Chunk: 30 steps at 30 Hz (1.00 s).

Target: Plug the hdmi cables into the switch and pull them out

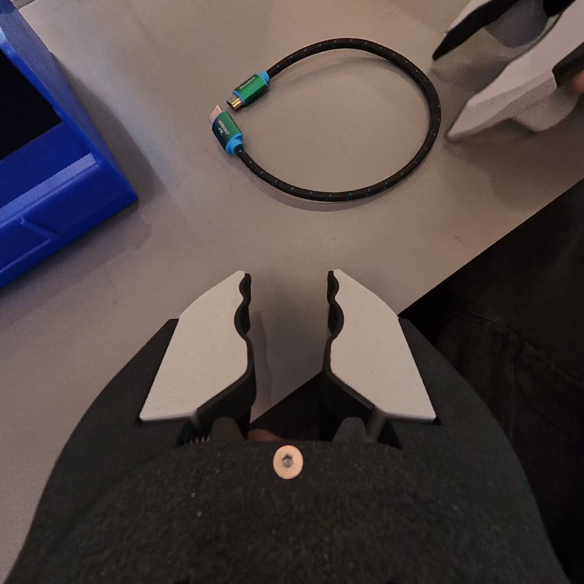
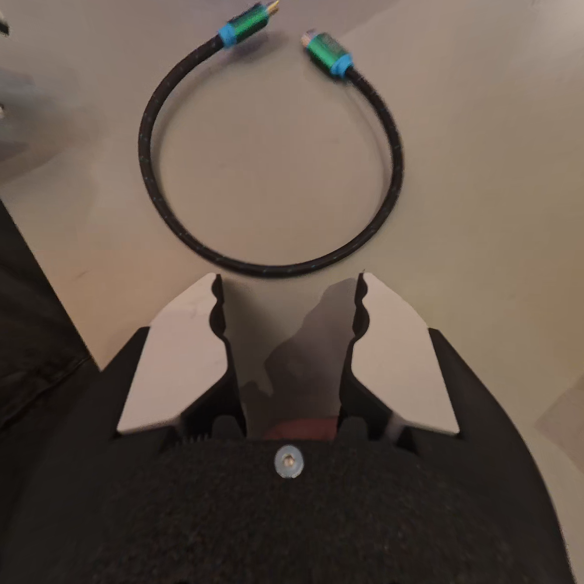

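With both the left gripper point(image 1: 289, 275) and right gripper point(image 2: 290, 276) spread and empty near the looped HDMI cable point(image 1: 433, 104), its close-set green plugs point(image 1: 251, 87) invite a skewed, slipping pinch.

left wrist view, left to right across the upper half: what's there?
blue box → two green HDMI plugs → black braided cable loop → right gripper, only partly in frame.
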### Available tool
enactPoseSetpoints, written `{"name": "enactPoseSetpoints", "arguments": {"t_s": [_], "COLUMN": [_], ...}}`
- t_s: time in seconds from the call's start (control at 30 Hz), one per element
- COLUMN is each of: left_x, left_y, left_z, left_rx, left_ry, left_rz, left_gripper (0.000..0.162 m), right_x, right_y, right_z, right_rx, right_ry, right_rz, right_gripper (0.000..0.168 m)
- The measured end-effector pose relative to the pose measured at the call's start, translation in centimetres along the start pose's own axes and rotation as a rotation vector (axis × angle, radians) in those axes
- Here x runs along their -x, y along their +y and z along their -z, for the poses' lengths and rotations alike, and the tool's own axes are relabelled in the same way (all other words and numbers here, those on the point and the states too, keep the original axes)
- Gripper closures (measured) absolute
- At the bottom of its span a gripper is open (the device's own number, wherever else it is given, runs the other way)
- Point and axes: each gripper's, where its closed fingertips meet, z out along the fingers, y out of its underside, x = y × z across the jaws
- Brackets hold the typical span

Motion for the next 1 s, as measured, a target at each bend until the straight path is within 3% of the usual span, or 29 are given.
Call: {"name": "enactPoseSetpoints", "arguments": {"t_s": [0.03, 0.17, 0.27, 0.33, 0.37, 0.53, 0.7, 0.83, 1.0], "left_x": [0.0, -0.3, -0.4, -0.5, -0.5, -0.3, -0.9, -1.3, -1.8], "left_y": [0.0, -0.2, -0.2, 0.0, 0.1, -0.2, -0.6, -1.4, -1.7], "left_z": [0.0, 0.1, 0.0, -0.2, -0.2, -0.2, 0.0, 0.0, -1.0], "left_rx": [-0.001, -0.002, 0.001, 0.011, 0.016, 0.002, -0.011, -0.037, -0.033], "left_ry": [-0.001, 0.000, -0.005, -0.012, -0.014, -0.034, -0.022, -0.025, -0.003], "left_rz": [-0.001, -0.011, -0.029, -0.044, -0.050, -0.083, -0.083, -0.108, -0.123], "left_gripper": [0.116, 0.116, 0.116, 0.116, 0.116, 0.117, 0.118, 0.119, 0.120], "right_x": [-0.7, -2.9, -5.1, -5.5, -5.6, -6.4, -8.5, -12.1, -18.6], "right_y": [-0.6, -3.1, -2.7, -3.0, -2.8, -3.8, -8.3, -11.9, -13.6], "right_z": [0.1, -0.5, -2.2, -2.8, -2.9, -0.9, 5.9, 14.2, 24.7], "right_rx": [-0.021, -0.056, 0.049, 0.055, 0.072, 0.011, -0.152, -0.228, -0.297], "right_ry": [0.020, 0.055, 0.169, 0.183, 0.180, 0.260, 0.432, 0.678, 0.953], "right_rz": [-0.013, -0.090, 0.006, -0.019, -0.030, 0.060, 0.161, 0.263, 0.229], "right_gripper": [0.093, 0.106, 0.108, 0.132, 0.159, 0.162, 0.162, 0.163, 0.163]}}
